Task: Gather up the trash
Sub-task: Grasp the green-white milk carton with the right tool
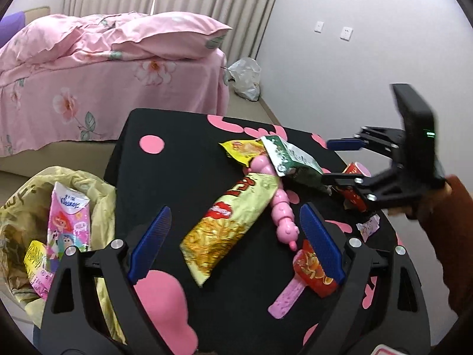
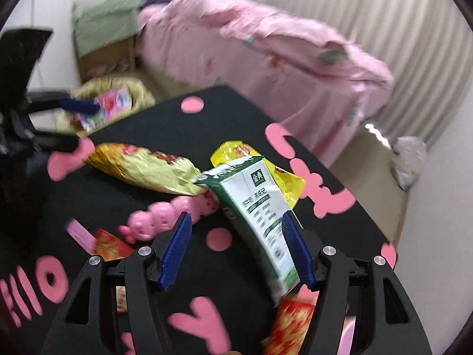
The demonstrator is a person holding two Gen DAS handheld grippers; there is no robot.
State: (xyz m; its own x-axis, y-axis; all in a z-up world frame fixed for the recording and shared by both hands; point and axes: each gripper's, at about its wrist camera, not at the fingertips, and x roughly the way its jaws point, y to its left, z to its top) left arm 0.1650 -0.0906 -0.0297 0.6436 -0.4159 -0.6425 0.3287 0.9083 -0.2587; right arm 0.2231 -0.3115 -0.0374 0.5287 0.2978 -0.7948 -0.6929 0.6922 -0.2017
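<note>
Bagged: tissue pack [image 1: 69,219] in yellow bag [image 1: 97,195]. Outstanding: chip bag [image 1: 230,222] between my left gripper [image 1: 236,244] jaws, carton [image 2: 260,222] between my right gripper [image 2: 236,251] jaws; both pairs apart, empty.

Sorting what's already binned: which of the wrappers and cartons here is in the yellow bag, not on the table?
The pink cartoon-printed Kleenex pack, standing inside the yellow bag left of the table. The snack wrappers and the green milk carton all lie on the black tabletop.

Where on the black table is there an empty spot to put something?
Bare cloth lies on the side nearest the yellow trash bag, between the pink dot and the long chip bag. The middle is crowded: chip bag, pink caterpillar toy, milk carton, yellow wrapper.
</note>
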